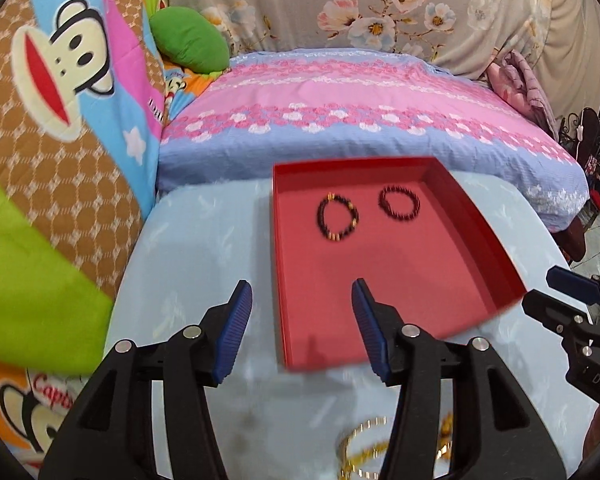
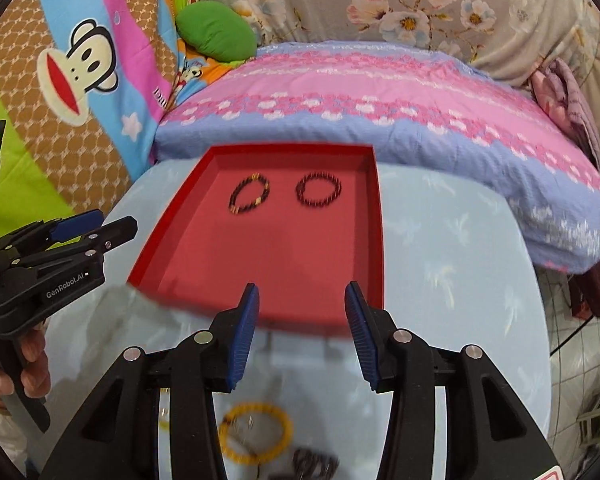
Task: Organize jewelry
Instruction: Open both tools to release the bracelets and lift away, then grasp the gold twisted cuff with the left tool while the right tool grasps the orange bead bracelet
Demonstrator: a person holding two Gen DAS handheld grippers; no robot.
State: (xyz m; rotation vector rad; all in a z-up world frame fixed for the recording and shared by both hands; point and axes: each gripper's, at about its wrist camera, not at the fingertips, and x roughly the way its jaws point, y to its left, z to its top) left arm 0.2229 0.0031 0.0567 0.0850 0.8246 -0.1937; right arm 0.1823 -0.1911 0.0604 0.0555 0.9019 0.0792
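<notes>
A: Any readable writing? "GenRobot.AI" on the left hand-held gripper.

B: Yep. Both it and the right hand-held gripper are apart, empty. Two bracelets lie in the red tray.

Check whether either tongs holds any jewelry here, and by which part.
Nothing is held. The left tongs and right tongs both stand open and empty above the shallow red cardboard tray, where two dark beaded bracelets lie.
</notes>
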